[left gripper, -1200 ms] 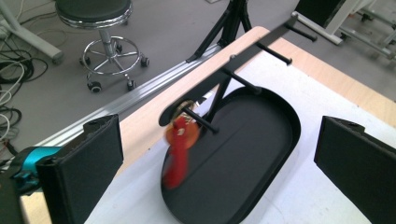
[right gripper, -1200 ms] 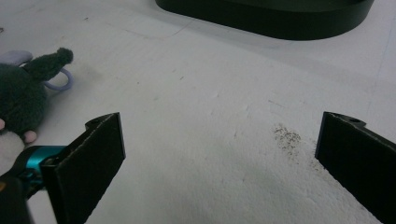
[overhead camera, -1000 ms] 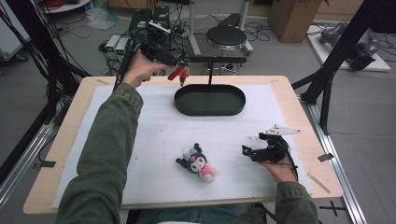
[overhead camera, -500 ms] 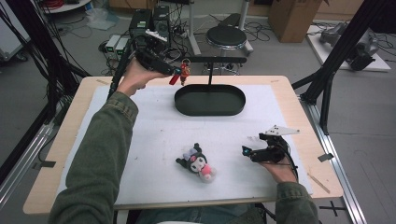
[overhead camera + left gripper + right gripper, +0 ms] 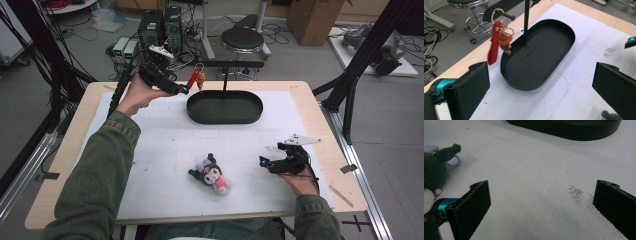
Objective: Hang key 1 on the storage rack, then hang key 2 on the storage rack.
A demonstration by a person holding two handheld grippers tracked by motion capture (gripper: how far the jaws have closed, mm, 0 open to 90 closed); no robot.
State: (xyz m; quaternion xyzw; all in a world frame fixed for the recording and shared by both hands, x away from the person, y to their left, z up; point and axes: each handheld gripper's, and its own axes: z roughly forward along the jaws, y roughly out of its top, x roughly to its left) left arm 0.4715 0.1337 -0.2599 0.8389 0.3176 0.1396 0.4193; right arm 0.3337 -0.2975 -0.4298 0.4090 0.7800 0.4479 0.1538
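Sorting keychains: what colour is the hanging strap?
Red strap, best in the left gripper view.

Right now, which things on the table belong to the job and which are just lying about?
Job in hand:
- red keychain, hanging on the stand's crossbar
- black stand tray
- left claw, open beside the keychain

Lying about:
- plush toy on the white mat
- right claw, open, resting
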